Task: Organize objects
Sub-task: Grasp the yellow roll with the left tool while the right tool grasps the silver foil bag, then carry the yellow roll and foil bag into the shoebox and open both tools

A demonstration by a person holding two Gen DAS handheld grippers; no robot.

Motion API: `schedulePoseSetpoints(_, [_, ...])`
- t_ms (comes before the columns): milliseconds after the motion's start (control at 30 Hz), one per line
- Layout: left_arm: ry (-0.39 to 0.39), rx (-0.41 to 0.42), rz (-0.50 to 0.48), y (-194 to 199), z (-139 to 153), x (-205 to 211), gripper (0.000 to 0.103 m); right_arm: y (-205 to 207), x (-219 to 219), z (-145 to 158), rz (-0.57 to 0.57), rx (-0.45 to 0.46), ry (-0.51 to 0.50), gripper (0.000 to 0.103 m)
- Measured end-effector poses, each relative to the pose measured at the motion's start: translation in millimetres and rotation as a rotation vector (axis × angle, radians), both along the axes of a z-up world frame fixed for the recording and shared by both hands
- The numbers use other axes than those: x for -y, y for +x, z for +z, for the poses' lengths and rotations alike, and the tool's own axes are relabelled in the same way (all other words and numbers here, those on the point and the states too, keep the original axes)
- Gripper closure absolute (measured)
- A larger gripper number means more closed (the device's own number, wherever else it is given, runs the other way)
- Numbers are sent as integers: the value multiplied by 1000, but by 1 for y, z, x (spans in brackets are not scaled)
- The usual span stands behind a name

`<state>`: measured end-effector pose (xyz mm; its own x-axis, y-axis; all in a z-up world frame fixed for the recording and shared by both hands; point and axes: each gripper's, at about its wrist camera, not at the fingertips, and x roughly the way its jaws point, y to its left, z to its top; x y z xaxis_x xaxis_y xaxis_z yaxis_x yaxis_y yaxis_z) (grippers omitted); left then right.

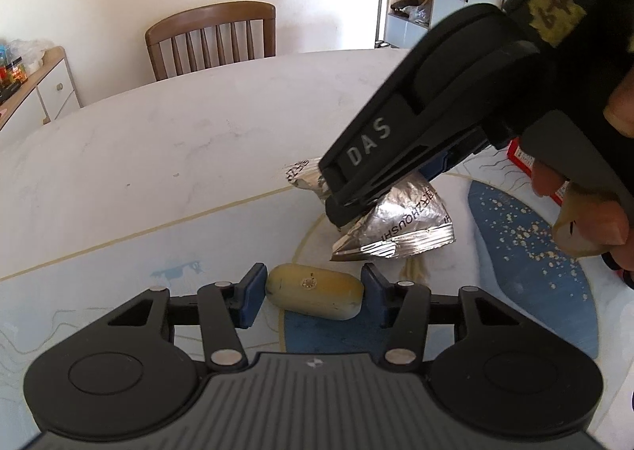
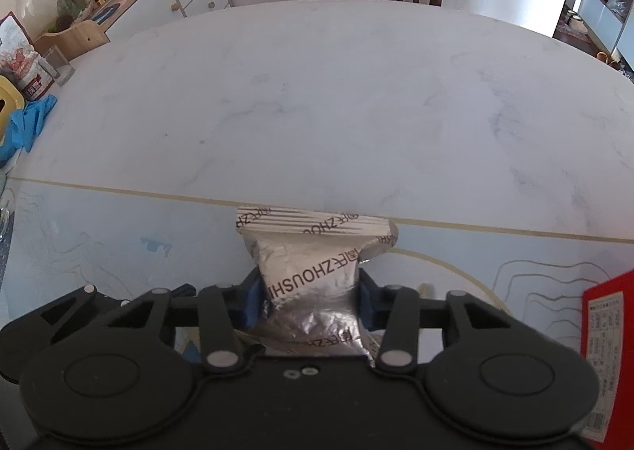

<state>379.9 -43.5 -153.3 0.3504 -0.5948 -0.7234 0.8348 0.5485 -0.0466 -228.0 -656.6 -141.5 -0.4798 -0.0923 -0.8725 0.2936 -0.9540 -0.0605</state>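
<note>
Left wrist view: left gripper (image 1: 313,297) straddles a yellow oblong piece (image 1: 315,296), maybe a foam toy or bread, cannot tell. Pads sit just beside each end; the left one looks close to touching, a sliver of gap shows on the right, so half open, not clamped yet. The piece lies on the printed mat (image 1: 119,275), near edge, over a blue patch. Right gripper (image 1: 337,208) reaches in from the far right, squeezing a silver foil packet (image 1: 400,224) at its waist. In the right wrist view the fingers pinch the packet's middle, likely to lift it clear. A red box (image 2: 606,351) sits at right.
</note>
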Motion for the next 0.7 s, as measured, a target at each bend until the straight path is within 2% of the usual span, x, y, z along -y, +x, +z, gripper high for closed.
schedulePoseSetpoints(467, [-62, -31, 57, -23, 49, -10, 52, 32, -21, 48, 46, -85, -27, 59])
schedulePoseSetpoints(700, [-112, -48, 76, -44, 84, -6, 52, 61, -48, 81, 58, -142, -33, 59])
